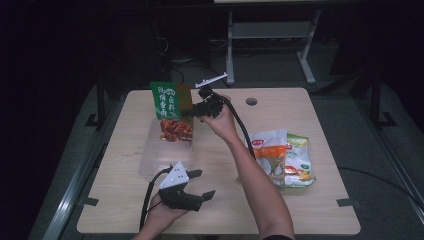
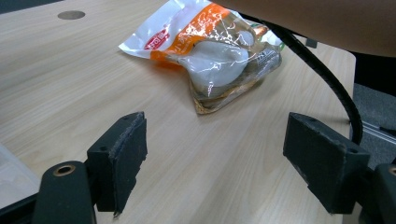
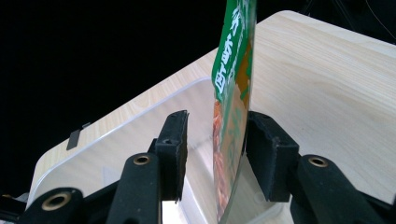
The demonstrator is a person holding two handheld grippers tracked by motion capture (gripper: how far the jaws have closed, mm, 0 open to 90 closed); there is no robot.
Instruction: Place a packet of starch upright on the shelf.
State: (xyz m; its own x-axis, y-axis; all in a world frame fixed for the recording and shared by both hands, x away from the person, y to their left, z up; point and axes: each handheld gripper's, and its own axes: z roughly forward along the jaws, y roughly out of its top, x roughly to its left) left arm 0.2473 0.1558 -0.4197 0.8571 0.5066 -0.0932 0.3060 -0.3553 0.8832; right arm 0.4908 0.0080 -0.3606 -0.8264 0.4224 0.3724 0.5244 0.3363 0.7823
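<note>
Now right hand-held gripper (image 3: 215,154), part open, touches green pouch (image 3: 232,98).

Dim all round, with surroundings sunk in black beyond the lit counter (image 1: 300,110). Soft overhead light, faint shadows. Glare on the orange snack bag (image 2: 210,51). Slightly grainy; near jaws soft in close views.

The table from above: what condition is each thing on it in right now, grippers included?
Green pouch: upright, between the right gripper's jaws, over the box.
Clear plastic box: open, no lid on it, standing on the table.
Orange-and-white pouch: sealed, lying flat on another pouch.
Green-edged pouch: lying flat, partly covered.
Right gripper: jaws slightly apart around the green pouch.
Left gripper: jaws wide open, holding nothing.
</note>
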